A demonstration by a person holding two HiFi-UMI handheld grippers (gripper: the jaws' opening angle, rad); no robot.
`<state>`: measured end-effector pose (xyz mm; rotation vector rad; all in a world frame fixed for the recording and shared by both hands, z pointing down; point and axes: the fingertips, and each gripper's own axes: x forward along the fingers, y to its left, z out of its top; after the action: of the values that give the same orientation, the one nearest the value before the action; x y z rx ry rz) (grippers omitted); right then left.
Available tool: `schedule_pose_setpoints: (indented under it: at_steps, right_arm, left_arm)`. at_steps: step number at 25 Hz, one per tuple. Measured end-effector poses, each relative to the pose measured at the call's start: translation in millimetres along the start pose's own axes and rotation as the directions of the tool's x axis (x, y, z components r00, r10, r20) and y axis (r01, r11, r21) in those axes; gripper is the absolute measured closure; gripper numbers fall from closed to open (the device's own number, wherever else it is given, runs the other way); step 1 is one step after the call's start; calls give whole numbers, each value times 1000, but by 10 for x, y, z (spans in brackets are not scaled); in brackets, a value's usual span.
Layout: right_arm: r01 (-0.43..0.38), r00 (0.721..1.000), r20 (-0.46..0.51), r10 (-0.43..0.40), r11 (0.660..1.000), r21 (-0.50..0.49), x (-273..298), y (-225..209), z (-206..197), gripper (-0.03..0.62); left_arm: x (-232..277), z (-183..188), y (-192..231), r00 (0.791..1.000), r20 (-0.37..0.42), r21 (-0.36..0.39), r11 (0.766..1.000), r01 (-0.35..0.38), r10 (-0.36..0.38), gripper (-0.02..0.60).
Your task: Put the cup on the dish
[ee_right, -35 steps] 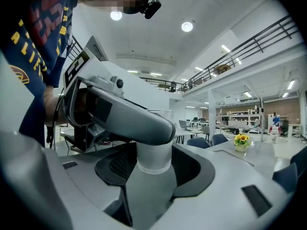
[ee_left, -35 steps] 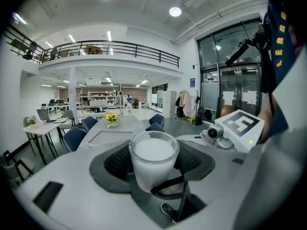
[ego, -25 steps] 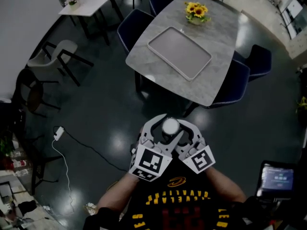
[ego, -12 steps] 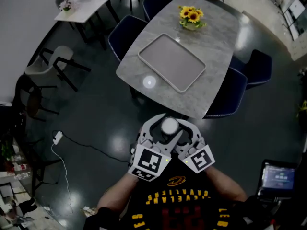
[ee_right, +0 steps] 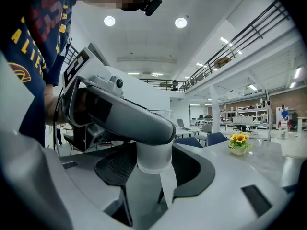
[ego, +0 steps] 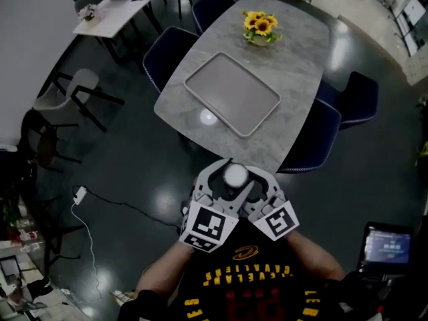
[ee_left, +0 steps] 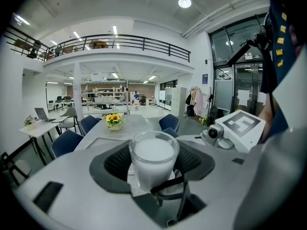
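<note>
A glass cup (ego: 235,174) with a white filling is held upright in front of the person's chest, above the dark floor. My left gripper (ego: 224,181) has its dark pads (ee_left: 112,163) pressed against both sides of the cup (ee_left: 153,159). My right gripper (ego: 253,183) comes in from the right, and its pads (ee_right: 192,169) also lie against the cup (ee_right: 154,163). One left jaw crosses over the cup's top in the right gripper view. A pale strip shows under the cup; I cannot tell whether it is the dish.
Ahead stands a grey marble table (ego: 297,79) with a flat grey tray (ego: 232,93) and a pot of sunflowers (ego: 259,27). Dark blue chairs (ego: 314,142) ring the table. A cable (ego: 100,192) lies on the floor at the left.
The table and tray have slid left and a little lower in the head view as the person moves. Both grippers and the cup keep the same pose.
</note>
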<state>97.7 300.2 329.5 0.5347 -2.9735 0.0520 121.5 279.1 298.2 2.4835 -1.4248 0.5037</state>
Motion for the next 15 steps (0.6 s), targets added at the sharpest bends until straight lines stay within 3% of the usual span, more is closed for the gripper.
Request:
schedule_pose_setpoints:
  at_steps: [15]
  right_arm:
    - [12,1000,-10,-12,1000,-23,175,-231,-15,361]
  left_arm:
    - [189,53,206,1000,7,-1,1000,16,-16,311]
